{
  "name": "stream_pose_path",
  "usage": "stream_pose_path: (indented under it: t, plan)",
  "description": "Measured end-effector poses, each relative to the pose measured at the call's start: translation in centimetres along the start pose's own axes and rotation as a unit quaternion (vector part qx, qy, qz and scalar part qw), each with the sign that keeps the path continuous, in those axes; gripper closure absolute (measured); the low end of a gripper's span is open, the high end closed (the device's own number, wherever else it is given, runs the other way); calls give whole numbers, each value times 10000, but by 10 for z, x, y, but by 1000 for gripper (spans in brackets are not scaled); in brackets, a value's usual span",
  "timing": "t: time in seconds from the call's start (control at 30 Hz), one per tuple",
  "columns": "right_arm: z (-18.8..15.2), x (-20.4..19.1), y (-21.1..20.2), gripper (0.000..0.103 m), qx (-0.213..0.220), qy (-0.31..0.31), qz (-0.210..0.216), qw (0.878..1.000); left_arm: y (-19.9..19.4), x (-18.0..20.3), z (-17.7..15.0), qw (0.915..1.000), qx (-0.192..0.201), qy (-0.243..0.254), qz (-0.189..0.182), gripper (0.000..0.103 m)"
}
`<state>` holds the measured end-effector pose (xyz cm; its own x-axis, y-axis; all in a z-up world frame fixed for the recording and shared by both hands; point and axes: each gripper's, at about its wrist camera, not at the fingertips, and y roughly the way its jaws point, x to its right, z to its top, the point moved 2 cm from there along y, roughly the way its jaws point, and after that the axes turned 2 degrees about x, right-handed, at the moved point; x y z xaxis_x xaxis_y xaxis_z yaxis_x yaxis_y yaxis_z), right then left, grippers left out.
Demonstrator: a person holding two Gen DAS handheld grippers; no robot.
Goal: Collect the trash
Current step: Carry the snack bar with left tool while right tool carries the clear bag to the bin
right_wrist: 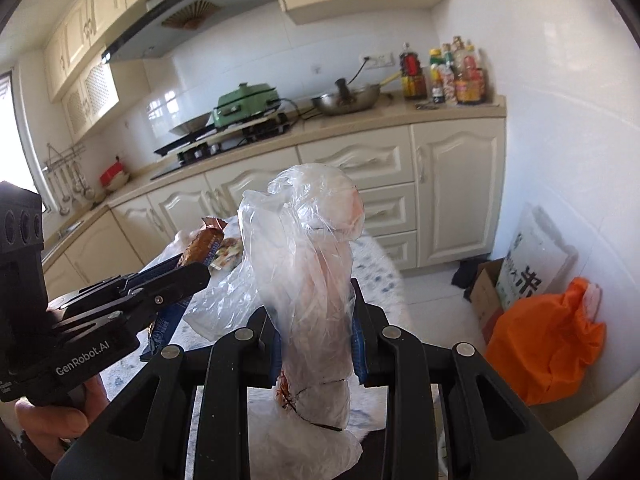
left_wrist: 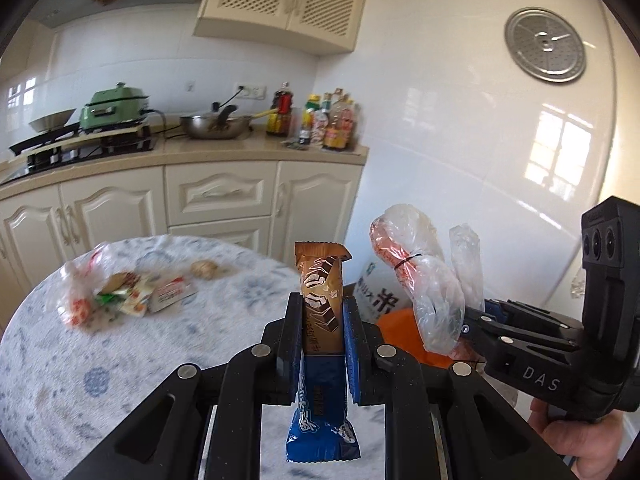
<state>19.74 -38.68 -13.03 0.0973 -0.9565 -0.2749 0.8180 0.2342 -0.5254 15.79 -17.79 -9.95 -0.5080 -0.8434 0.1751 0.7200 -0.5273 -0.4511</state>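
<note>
My left gripper (left_wrist: pixel 322 320) is shut on a brown and blue snack wrapper (left_wrist: pixel 322 292) and holds it upright above the table edge. It also shows in the right wrist view (right_wrist: pixel 192 268), with the wrapper (right_wrist: pixel 206 242) in it. My right gripper (right_wrist: pixel 314 312) is shut on a crumpled clear plastic bag (right_wrist: pixel 308 240) with orange print. The bag shows in the left wrist view (left_wrist: pixel 424 276), held by the right gripper (left_wrist: pixel 466 326) to the right of my left one. More wrappers and a small plastic bag (left_wrist: pixel 124 294) lie on the round table (left_wrist: pixel 80 380).
An orange trash bag (right_wrist: pixel 548 344) sits on the floor by the white wall, beside a cardboard box (right_wrist: pixel 486 296) and a printed sack (right_wrist: pixel 532 264). Cream cabinets and a counter (left_wrist: pixel 200 152) with a wok, stove and bottles stand behind the table.
</note>
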Motion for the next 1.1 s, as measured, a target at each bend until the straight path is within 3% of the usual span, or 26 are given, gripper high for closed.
stream_pose_path:
  t: [0.3,0.5,0.77,1.1]
  plan:
    - [0,80,-64,76,442,502,-805,9945,41,72,10,9969,-122,126,-766,89]
    - [-12,135,-91,76,472,798,-1337,9867,87,124,7,9914,-440,356,-1179,89]
    - [-79,224,-74,76,-164,1658,-1816,9692,183,181,-36,9722,-1597,523,-1633,89]
    - [-149,307,-34,76,-827,2431,-2012,9453,291,225,-83,9498,-2626,442,-1643,88]
